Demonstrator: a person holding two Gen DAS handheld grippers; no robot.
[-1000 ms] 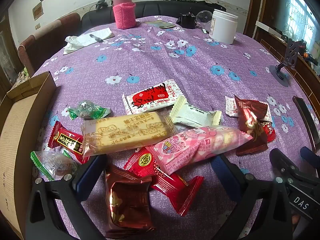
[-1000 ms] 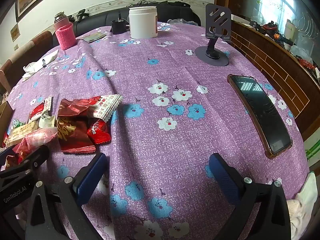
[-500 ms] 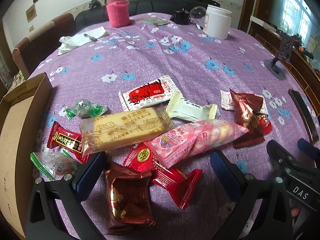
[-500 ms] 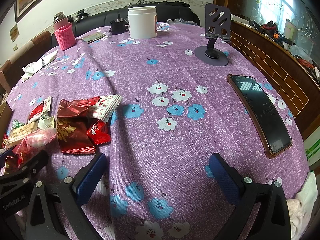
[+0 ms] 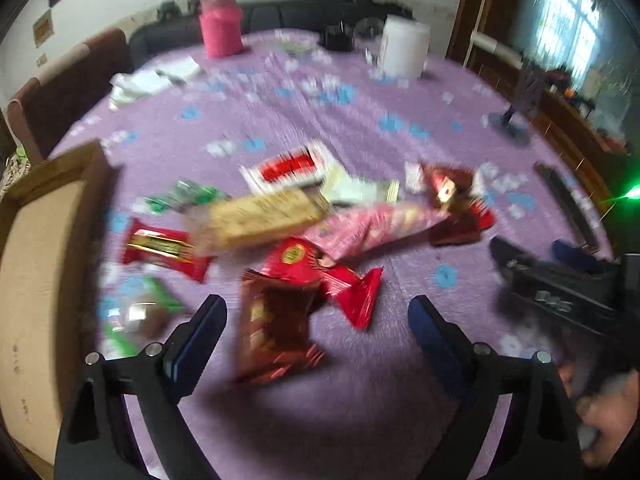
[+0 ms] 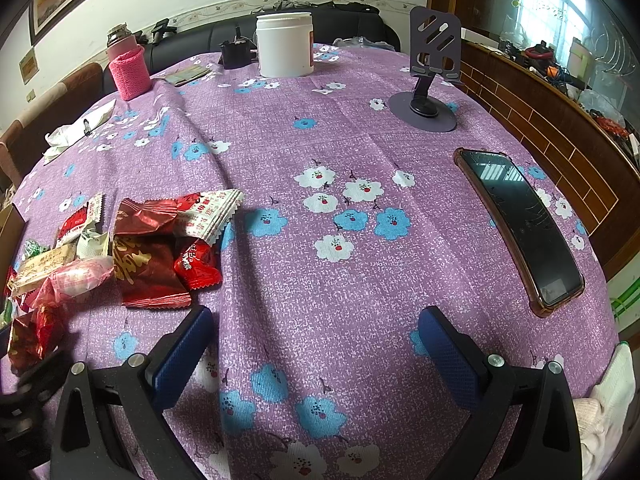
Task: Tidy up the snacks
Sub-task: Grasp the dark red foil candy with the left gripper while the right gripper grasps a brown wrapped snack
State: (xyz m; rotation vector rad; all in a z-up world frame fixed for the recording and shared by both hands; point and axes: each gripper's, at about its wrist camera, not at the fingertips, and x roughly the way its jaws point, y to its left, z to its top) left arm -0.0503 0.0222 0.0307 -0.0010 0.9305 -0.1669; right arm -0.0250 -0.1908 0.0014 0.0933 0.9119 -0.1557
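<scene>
A heap of wrapped snacks lies on the purple flowered tablecloth (image 5: 280, 128). In the blurred left wrist view my left gripper (image 5: 316, 332) is open and empty, just in front of a dark brown foil pack (image 5: 276, 324). Behind it lie a red pack (image 5: 320, 276), a pink pack (image 5: 376, 228) and a long tan biscuit pack (image 5: 260, 220). An open cardboard box (image 5: 40, 264) stands at the left. In the right wrist view my right gripper (image 6: 316, 348) is open and empty over bare cloth, right of the snack heap (image 6: 152, 248).
A phone (image 6: 520, 224) lies at the right table edge. A phone stand (image 6: 424, 108), a white tub (image 6: 284, 44), a pink-sleeved flask (image 6: 128, 68) and tissues (image 6: 76, 128) are at the back. My right gripper shows in the left wrist view (image 5: 560, 288).
The left gripper has pulled back and risen, blurring its view; the snacks now sit farther up the frame. The right gripper has hardly moved.
</scene>
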